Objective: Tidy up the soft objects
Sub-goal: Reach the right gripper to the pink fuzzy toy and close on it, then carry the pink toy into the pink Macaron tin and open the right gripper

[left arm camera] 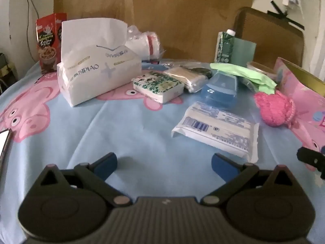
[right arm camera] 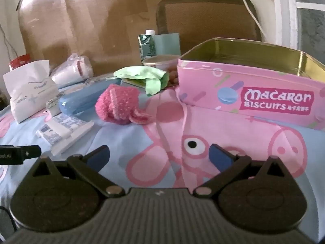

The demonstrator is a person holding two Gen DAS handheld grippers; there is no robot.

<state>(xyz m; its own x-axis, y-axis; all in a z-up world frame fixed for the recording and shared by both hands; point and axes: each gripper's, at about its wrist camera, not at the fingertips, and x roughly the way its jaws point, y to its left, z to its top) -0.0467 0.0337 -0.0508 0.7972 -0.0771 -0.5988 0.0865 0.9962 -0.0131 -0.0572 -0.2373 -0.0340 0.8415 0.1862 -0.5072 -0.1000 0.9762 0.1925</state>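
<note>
well beyond right tongs: pink knit

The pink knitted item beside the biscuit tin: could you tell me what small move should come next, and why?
Probably ease the right gripper forward and a little left toward the pink knitted item. Both grippers are open and empty, that item lies nearest ahead on the cloth, and the open Macaron tin stands just to its right, apparently empty and a likely place for soft things.

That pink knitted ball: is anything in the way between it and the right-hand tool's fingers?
Nothing visible. Only bare cartoon-pig tablecloth lies between the open right gripper and the pink knitted ball. The tissue packet sits off to the left.
</note>
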